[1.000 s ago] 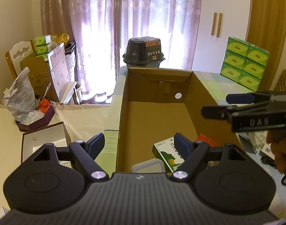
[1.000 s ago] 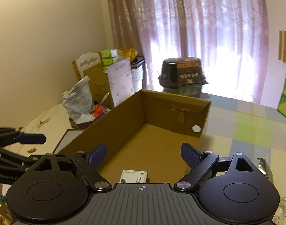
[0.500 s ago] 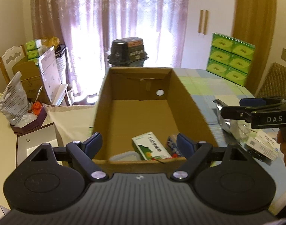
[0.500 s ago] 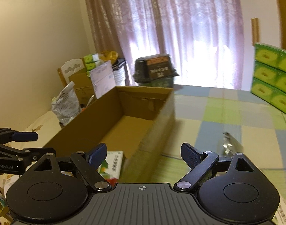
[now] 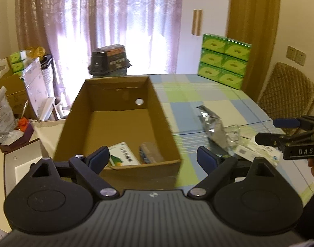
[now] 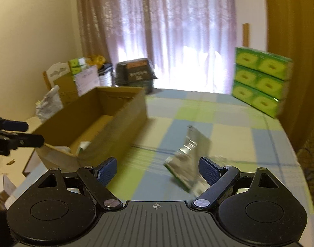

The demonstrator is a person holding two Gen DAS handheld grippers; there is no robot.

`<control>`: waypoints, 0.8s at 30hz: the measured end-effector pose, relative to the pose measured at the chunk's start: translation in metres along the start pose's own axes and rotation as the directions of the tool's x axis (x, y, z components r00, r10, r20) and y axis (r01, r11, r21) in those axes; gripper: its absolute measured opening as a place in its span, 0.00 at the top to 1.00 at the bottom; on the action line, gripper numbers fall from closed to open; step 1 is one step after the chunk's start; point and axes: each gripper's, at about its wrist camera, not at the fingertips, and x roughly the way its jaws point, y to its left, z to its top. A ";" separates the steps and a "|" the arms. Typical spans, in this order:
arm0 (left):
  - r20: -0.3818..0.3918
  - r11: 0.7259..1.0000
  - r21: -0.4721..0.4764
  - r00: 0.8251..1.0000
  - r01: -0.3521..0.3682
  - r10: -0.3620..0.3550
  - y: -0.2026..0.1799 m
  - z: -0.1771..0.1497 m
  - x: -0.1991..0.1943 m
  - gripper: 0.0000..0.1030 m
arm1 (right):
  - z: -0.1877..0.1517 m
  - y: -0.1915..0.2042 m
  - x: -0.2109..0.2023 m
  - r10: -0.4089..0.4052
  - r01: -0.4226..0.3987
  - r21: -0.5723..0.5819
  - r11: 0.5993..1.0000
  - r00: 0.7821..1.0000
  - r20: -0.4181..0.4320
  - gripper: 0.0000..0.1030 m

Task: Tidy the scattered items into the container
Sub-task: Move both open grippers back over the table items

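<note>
An open cardboard box (image 5: 78,123) (image 6: 124,119) stands on the checked tablecloth. Inside lie a green-and-white carton (image 5: 122,157) and a clear plastic container (image 5: 150,154). To its right on the cloth are a silver foil pouch (image 5: 212,126) (image 6: 189,154), crumpled clear plastic (image 5: 233,131) and a white-and-blue carton (image 5: 257,151). My left gripper (image 5: 153,158) is open and empty, just in front of the box's near wall. My right gripper (image 6: 158,169) is open and empty, low over the cloth with the foil pouch just ahead by its right finger.
Stacked green tissue boxes (image 5: 224,64) (image 6: 261,82) stand at the table's far right. A black lidded bin (image 5: 109,60) is behind the box. A wicker chair (image 5: 288,96) is at the right; cluttered boxes and bags (image 5: 4,111) are left.
Both grippers have swung to the right and drawn back from above the box. The right gripper now faces the foil pouch on the cloth; both stay open.
</note>
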 end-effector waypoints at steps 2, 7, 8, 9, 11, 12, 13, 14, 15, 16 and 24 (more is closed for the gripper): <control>0.000 1.000 0.006 1.000 0.013 -0.013 -0.010 -0.001 -0.001 0.12 | -0.007 -0.011 -0.010 -0.023 0.023 0.015 1.000 1.000 -0.004 0.11; -0.005 0.998 0.009 0.998 0.058 -0.058 -0.033 -0.004 -0.003 0.09 | -0.024 -0.030 -0.036 -0.071 0.071 0.028 0.997 0.997 -0.007 0.11; -0.007 0.998 0.006 0.998 0.067 -0.067 -0.037 -0.005 -0.003 0.09 | -0.027 -0.033 -0.040 -0.081 0.082 0.026 0.996 0.997 -0.011 0.11; -0.007 0.997 0.003 0.997 0.076 -0.076 -0.041 -0.006 -0.003 0.08 | -0.031 -0.037 -0.043 -0.092 0.092 0.024 0.995 0.996 -0.016 0.11; -0.010 0.995 -0.001 0.995 0.096 -0.096 -0.050 -0.008 -0.001 0.07 | -0.040 -0.043 -0.050 -0.115 0.115 0.023 0.993 0.993 -0.026 0.11; -0.014 0.994 -0.004 0.994 0.107 -0.107 -0.054 -0.009 0.000 0.06 | -0.045 -0.047 -0.052 -0.126 0.127 0.024 0.992 0.991 -0.032 0.11; -0.021 0.993 -0.006 0.992 0.122 -0.122 -0.058 -0.010 0.001 0.06 | -0.051 -0.051 -0.055 -0.137 0.138 0.030 0.990 0.990 -0.041 0.11; -0.026 0.991 -0.007 0.991 0.134 -0.134 -0.062 -0.011 0.003 0.06 | -0.055 -0.055 -0.056 -0.143 0.145 0.038 0.989 0.988 -0.052 0.11; -0.032 0.990 -0.005 0.989 0.143 -0.143 -0.067 -0.012 0.005 0.05 | -0.060 -0.059 -0.057 -0.147 0.150 0.045 0.988 0.987 -0.062 0.11; -0.036 0.989 -0.003 0.988 0.149 -0.149 -0.072 -0.014 0.007 0.05 | -0.064 -0.062 -0.058 -0.153 0.156 0.050 0.986 0.986 -0.070 0.11; -0.098 0.980 0.018 0.976 0.196 -0.194 -0.108 -0.026 0.031 0.05 | -0.079 -0.081 -0.053 -0.152 0.160 0.062 0.985 0.981 -0.118 0.11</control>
